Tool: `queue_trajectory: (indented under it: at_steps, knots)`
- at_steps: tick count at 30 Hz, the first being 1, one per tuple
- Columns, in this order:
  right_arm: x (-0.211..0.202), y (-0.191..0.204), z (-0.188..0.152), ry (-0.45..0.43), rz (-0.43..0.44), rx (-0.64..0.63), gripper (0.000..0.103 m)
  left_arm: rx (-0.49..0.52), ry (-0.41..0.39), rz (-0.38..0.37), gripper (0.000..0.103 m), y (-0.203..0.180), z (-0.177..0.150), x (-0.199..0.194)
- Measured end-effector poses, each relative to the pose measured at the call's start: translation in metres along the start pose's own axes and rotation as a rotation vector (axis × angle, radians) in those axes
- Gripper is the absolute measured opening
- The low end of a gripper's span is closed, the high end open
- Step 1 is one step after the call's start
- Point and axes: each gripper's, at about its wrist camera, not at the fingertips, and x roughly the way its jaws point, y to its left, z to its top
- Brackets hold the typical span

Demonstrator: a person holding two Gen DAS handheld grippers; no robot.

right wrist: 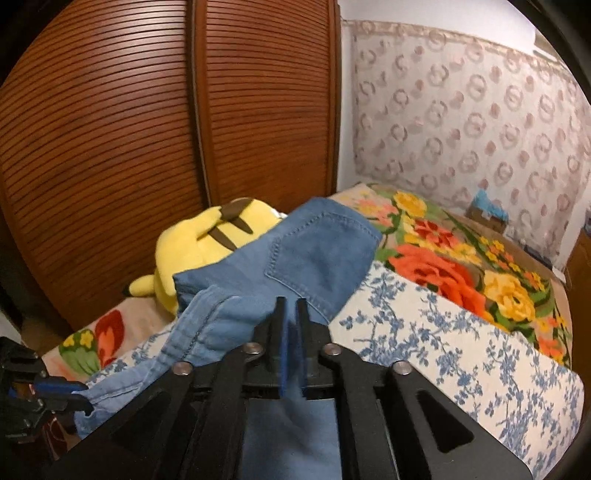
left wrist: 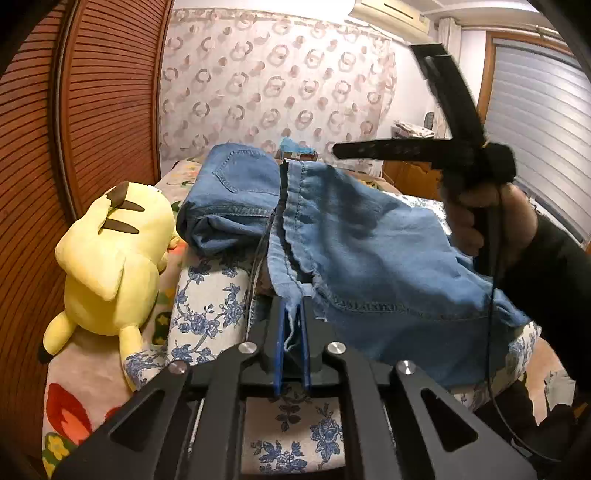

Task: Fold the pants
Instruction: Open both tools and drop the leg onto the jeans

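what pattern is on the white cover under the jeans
Blue flowers on white cover, clearest in the right wrist view.

Right gripper fingers pinch pants on bed

A slatted brown wooden wardrobe stands beside the bed, whose spread bears bright flowers. A lace curtain with ring patterns covers the far wall. An air conditioner hangs high; a shuttered window lies right.
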Motion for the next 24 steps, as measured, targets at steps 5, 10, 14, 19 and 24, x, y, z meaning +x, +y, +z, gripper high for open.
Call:
queue_trajectory:
  at_steps: [5, 10, 14, 19, 24]
  knots:
    - [-0.035, -0.026, -0.012, -0.025, -0.056, 0.013, 0.041, 0.034, -0.007, 0.010, 0.035, -0.007, 0.004, 0.000]
    - [-0.067, -0.064, -0.039, -0.009, -0.132, 0.059, 0.045, 0.052, -0.024, 0.006, 0.040, -0.017, 0.009, 0.002]
    - [-0.080, -0.096, -0.067, 0.028, -0.181, 0.111, 0.045, 0.062, 0.003, -0.003, 0.040, -0.024, 0.010, 0.016]
    - [-0.079, -0.125, -0.100, 0.087, -0.205, 0.201, 0.045, 0.059, 0.057, 0.015, 0.039, -0.023, 0.003, 0.036]
    - [-0.066, -0.141, -0.123, 0.155, -0.190, 0.290, 0.045, 0.047, 0.089, 0.039, 0.039, -0.017, -0.004, 0.048]
